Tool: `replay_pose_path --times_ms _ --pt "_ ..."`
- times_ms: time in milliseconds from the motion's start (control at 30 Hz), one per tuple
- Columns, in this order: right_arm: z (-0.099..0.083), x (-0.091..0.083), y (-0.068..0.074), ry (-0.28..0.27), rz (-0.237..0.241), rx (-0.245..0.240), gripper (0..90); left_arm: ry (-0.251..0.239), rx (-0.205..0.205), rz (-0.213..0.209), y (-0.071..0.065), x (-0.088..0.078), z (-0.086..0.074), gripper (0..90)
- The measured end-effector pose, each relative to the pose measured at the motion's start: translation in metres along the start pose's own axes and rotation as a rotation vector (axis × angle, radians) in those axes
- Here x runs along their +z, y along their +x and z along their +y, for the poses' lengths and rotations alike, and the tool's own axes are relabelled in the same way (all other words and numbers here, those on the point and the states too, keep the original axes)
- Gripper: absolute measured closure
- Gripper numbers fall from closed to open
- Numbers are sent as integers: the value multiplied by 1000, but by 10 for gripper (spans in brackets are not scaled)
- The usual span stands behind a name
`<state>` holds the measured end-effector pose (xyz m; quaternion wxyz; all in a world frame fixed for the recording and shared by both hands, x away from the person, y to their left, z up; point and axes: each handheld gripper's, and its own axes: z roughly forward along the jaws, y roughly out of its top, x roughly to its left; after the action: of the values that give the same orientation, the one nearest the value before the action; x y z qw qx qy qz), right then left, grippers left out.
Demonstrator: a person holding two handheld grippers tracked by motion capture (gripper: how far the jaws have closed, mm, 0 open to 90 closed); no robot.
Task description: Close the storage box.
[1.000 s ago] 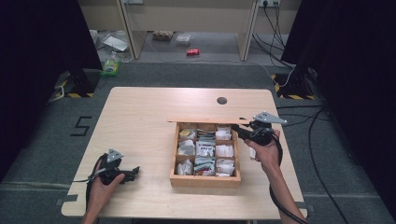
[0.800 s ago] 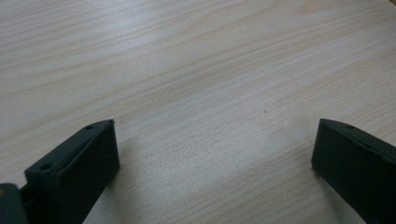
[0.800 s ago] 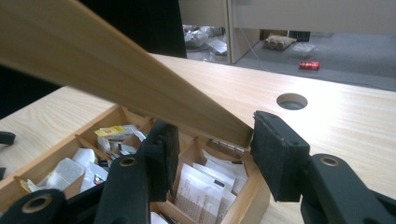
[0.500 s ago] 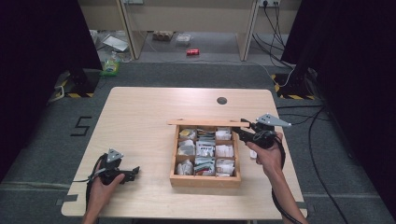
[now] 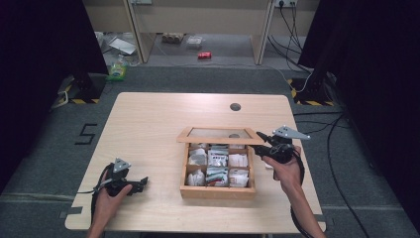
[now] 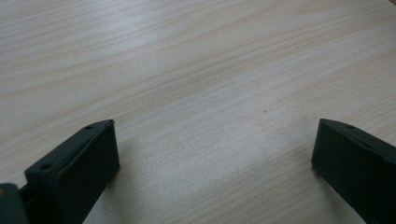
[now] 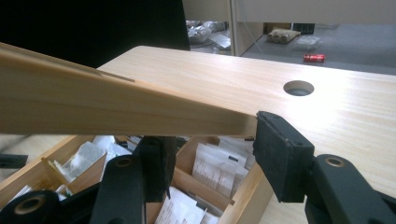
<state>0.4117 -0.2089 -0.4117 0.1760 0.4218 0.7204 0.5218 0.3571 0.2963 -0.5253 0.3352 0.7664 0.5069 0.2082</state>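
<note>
In the high view, the right tool (image 5: 261, 140) is gripping the right corner of the raised lid (image 5: 218, 135) above the wooden box (image 5: 218, 192) on the bench (image 5: 148, 129). The left tool (image 5: 143, 181) is resting near left. In the left gripper view, its jaws are standing wide apart over bare bench. In the right gripper view, the lid (image 7: 116, 105) is sitting between the jaws, above sachets (image 7: 212, 168).

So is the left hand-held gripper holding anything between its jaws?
No, the left hand-held gripper has its jaws spread wide over the bare wooden table, with nothing between them.
</note>
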Motion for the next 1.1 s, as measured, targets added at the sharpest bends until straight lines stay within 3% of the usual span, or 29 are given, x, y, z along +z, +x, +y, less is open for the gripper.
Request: replay_pose_path --times_ms 767,1100 --pt "-23 -5 1 39 31 -15 487 0 1 0 0 0 0 1" --pt "-30 -6 1 52 42 1 482 0 1 0 0 0 0 1"
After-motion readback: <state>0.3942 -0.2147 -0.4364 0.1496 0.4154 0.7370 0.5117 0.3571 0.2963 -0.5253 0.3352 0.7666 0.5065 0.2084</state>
